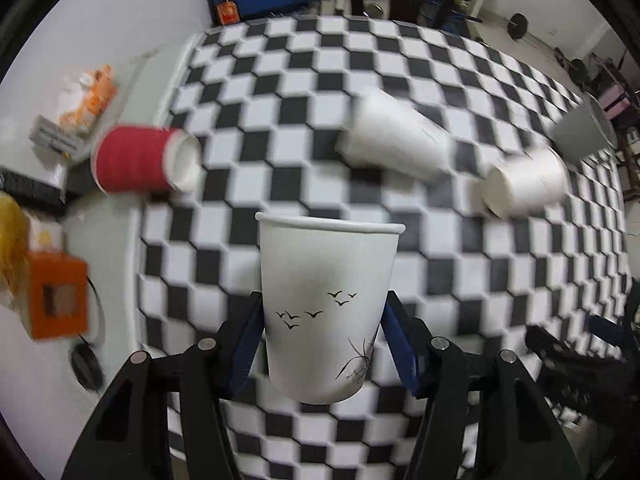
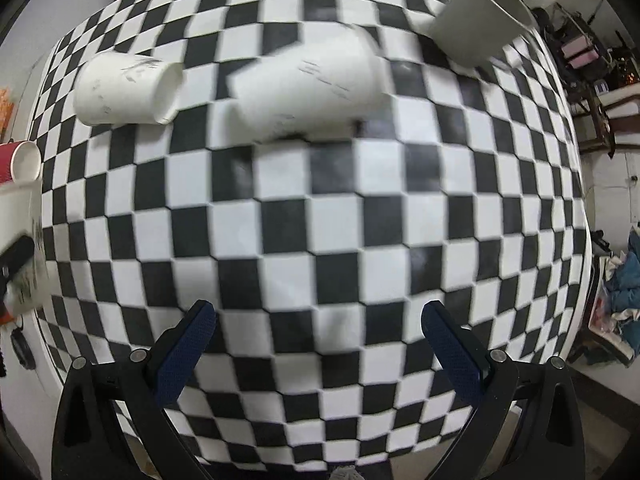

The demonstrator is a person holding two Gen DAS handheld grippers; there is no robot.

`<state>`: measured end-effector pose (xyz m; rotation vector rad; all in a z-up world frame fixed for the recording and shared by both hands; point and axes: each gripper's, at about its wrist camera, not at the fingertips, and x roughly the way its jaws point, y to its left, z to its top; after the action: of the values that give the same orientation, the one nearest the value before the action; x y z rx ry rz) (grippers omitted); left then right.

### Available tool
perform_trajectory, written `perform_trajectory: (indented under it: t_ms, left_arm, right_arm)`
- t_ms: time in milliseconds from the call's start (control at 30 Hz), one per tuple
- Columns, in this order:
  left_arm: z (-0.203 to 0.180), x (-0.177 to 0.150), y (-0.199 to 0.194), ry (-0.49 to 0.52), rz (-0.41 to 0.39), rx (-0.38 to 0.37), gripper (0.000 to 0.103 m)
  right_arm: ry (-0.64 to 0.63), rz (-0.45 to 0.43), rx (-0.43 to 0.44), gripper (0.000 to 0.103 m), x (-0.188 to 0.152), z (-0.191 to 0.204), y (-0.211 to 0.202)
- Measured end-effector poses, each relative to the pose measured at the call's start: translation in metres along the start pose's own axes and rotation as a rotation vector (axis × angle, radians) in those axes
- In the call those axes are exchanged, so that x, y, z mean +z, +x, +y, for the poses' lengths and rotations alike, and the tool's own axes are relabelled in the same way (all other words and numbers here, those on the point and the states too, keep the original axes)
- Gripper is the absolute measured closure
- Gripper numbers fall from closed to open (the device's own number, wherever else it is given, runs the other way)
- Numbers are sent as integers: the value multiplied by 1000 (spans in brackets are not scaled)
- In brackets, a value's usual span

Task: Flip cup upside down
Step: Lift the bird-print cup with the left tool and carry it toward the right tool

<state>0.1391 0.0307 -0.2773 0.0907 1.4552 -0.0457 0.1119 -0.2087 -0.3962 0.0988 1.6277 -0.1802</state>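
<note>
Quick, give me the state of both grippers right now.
Left gripper: shut on the bird-print cup, gripped at its sides, rim at the top of the frame.
Right gripper: open, holding nothing, over the checkered tablecloth.

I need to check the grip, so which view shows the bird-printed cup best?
The left wrist view: the bird-printed cup fills the centre, rim up, clamped between the left tongs. The right wrist view catches only a blurred sliver of it at its left edge; the right tongs are open.
</note>
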Motion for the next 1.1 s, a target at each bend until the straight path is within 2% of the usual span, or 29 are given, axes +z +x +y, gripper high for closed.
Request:
perform_trajectory:
  t_ms: [67,233,333,400,433,500,533,600,833,1000,1033,1067,1100]
  left_arm:
    - [-22,-12,2,12,24,-29,48]
    - [-76,-38,18,21,101,-95,48]
    - [-112,-49,28,42,135,-128,48]
    - [-131,-54,38,49,155,-146,48]
    - [-140,-56,41,44,169,-160,48]
    - [-154,-59,50,32,197,-184,48]
    - [-159,-59,56,29,208,-185,48]
    - [-163,-61,67,18,229,-192,48]
    - [-169,-64,83,10,245,-182,42]
    - [-169,-66,92,-6,250,-189,42]
    - [-168,-63,91,-8,249,-185,38]
    - [-163,-62,84,-8,247,-184,23]
    - [-161,-61,81,-7,243,-187,17]
  right_arm:
    - [16,5,0,0,-15,-19,-3]
    - [63,26,-5,0,-43,-94,21]
    - [90,50,-11,0,-38,-133,33]
    - [112,58,-16,0,-63,-160,33]
    - [120,60,-17,0,-74,-158,30]
    - [137,68,-20,0,-80,-179,39]
    - [144,72,-23,0,-78,-163,29]
    - [158,76,-23,0,-83,-174,32]
    - [188,81,-18,0,-86,-168,28]
    - [195,77,-15,0,-85,-163,23]
    - [194,76,-13,0,-85,-162,22]
    - [195,76,-12,0,-82,-153,15]
    - [195,75,-10,0,-78,-145,8]
